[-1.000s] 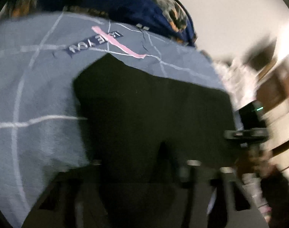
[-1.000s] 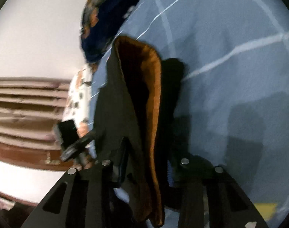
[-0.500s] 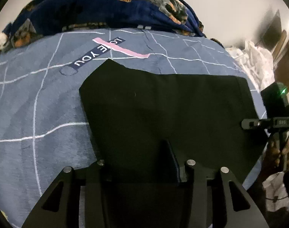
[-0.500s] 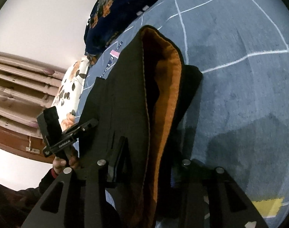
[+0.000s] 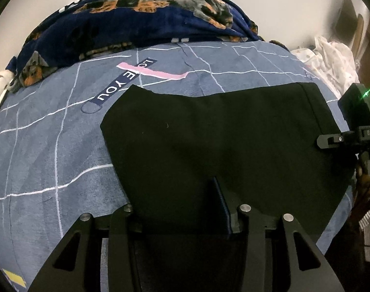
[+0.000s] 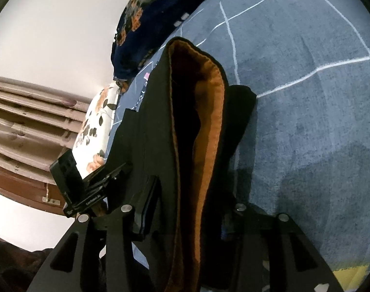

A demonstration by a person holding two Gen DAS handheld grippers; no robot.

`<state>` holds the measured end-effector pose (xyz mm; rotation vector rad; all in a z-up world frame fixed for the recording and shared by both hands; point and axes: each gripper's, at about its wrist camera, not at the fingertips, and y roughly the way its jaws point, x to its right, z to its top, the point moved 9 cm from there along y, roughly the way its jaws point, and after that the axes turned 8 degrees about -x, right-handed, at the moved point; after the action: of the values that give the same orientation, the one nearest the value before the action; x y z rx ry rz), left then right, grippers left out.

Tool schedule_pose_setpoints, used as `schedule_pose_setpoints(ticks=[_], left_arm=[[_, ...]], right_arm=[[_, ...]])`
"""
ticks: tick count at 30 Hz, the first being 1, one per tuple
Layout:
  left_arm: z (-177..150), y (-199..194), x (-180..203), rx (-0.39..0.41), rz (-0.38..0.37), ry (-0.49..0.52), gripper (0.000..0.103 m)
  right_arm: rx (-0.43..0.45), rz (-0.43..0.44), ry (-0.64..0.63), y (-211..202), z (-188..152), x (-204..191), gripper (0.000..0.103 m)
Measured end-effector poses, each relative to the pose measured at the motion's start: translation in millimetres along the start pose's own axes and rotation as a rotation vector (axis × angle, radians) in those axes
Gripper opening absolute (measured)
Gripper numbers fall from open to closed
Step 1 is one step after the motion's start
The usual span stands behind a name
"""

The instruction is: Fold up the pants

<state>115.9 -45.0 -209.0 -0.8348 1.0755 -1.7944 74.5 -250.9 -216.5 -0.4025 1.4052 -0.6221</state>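
Black pants [image 5: 221,133] lie spread on the blue checked bedsheet [image 5: 51,146]. Their near edge runs into my left gripper [image 5: 180,202], which is shut on a thick bunch of the cloth; one pad [image 5: 220,204] shows beside it. In the right wrist view the waistband with its orange lining [image 6: 209,121] stands up as a ridge off the sheet [image 6: 319,97], and my right gripper [image 6: 192,202] is shut on it. Each gripper shows in the other's view: the right one [image 5: 355,126] at the pants' right edge, the left one [image 6: 87,189] at their left edge.
A dark blue patterned blanket [image 5: 136,24] is heaped along the far side of the bed. White floral cloth [image 5: 331,58] lies off the bed's right corner. A floral pillow [image 6: 95,126] and brown wooden slats [image 6: 26,121] are beyond the left gripper.
The left view has rolled and steadied from blur, so the pants now sit level and centred. The right view has rolled too, and the waistband ridge leans more to the right.
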Motion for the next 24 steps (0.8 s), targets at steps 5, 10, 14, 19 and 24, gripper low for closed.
schedule_pose_setpoints(ticks=[5,10,14,19,24], left_arm=[[-0.7,-0.6,1.1,0.002,0.02,0.011,0.045],[-0.1,-0.3,2.1,0.004,0.023,0.014,0.045],[0.2,-0.2,1.4,0.004,0.033,0.021,0.045],[0.4,-0.1,2.7,0.011,0.052,0.034,0.045],[-0.3,0.5,4.2,0.012,0.035,0.036,0.041]], right_arm=[[0.003,-0.005,0.021,-0.5,-0.5,1.2,0.04],[0.017,-0.039,0.014,0.2,-1.2,-0.7,0.036],[0.026,-0.063,-0.004,0.5,-2.0,-3.1,0.035],[0.033,-0.043,0.006,-0.2,-1.9,-1.0,0.034],[0.022,-0.034,0.017,0.2,-1.5,-0.9,0.044]])
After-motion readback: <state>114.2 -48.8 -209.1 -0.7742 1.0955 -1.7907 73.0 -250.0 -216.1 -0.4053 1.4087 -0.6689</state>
